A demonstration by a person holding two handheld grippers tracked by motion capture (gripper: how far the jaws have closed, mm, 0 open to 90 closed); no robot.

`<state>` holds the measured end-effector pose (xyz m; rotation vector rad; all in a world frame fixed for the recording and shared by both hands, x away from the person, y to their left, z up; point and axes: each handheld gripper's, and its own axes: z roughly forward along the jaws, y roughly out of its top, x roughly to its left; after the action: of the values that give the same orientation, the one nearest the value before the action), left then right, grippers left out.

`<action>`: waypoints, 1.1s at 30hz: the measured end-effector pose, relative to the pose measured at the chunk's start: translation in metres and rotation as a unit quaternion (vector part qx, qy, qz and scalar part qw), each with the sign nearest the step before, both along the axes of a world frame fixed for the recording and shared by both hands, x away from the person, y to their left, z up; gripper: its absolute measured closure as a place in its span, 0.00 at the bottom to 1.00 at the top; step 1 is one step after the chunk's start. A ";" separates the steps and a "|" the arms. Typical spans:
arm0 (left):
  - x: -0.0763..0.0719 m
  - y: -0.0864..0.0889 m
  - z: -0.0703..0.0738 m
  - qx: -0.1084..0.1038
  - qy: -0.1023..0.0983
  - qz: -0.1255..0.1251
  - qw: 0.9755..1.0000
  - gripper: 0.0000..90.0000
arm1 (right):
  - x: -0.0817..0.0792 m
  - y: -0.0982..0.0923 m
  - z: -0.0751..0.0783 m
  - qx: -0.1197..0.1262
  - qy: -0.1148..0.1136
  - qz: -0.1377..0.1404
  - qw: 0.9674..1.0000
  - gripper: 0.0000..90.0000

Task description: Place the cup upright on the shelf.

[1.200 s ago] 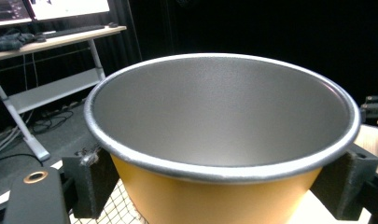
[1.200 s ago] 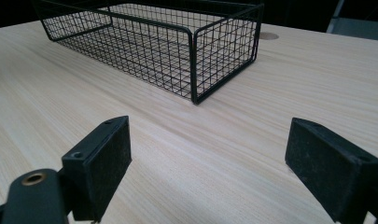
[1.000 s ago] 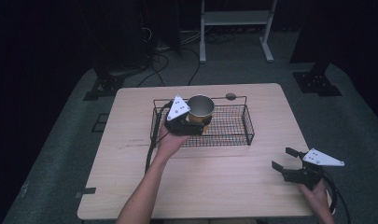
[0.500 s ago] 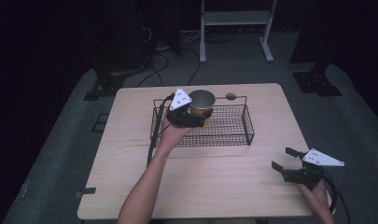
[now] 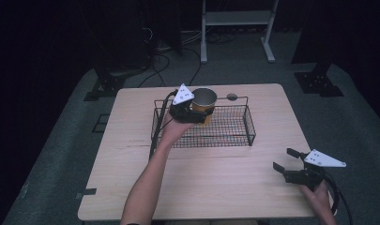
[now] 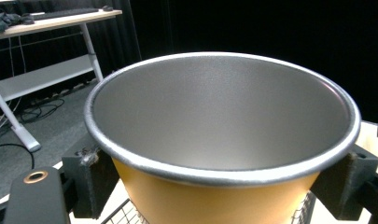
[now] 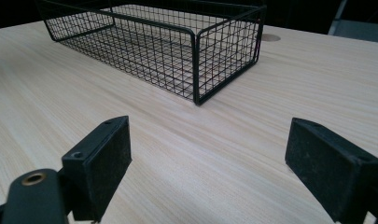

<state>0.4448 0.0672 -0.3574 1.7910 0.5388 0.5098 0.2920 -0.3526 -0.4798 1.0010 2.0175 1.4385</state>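
Forearm and hand (image 5: 171, 132) enter from the bottom edge of the high view, left of centre, reaching forward over the wooden table (image 5: 131, 187). Left gripper (image 5: 197, 115), topped by a grey three-cornered plate, sits at the left end of the black wire basket (image 5: 246, 129); its jaws are clamped on a cup (image 5: 204, 101) with an orange outer wall and a silver-grey metal interior. In the left gripper view the two black pads (image 6: 91, 179) press against opposite sides of the cup (image 6: 224, 140) just below its rolled rim, and basket mesh is visible beneath it. The cup stands upright with its mouth open upward, above the basket's left portion; whether its base touches the mesh cannot be told. No brand, label or writing is legible on the cup, the basket or the grippers. A small round grey feature (image 5: 231, 97) lies on the table just behind the basket. Right gripper (image 5: 286, 160) is held by the other hand (image 5: 319, 199) near the table's front right corner, well apart from the basket. Its jaws stand wide apart with nothing between them, pointing across bare tabletop toward the basket's corner (image 7: 196, 65).
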 end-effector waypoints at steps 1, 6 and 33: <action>0.000 0.000 0.000 0.000 0.000 0.000 1.000 0.16 | 0.000 0.000 0.000 0.000 0.000 0.000 1.000 0.15; 0.008 -0.003 -0.006 0.011 0.009 0.004 1.000 0.16 | 0.000 0.001 0.000 -0.003 -0.002 0.001 1.000 0.15; 0.036 -0.014 -0.027 0.038 0.028 -0.014 0.999 0.16 | -0.001 0.001 0.000 0.000 -0.005 0.008 1.000 0.15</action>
<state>0.4813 0.0534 -0.3848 1.8879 0.5383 0.4659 0.2911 -0.3520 -0.4797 0.9778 2.0223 1.4479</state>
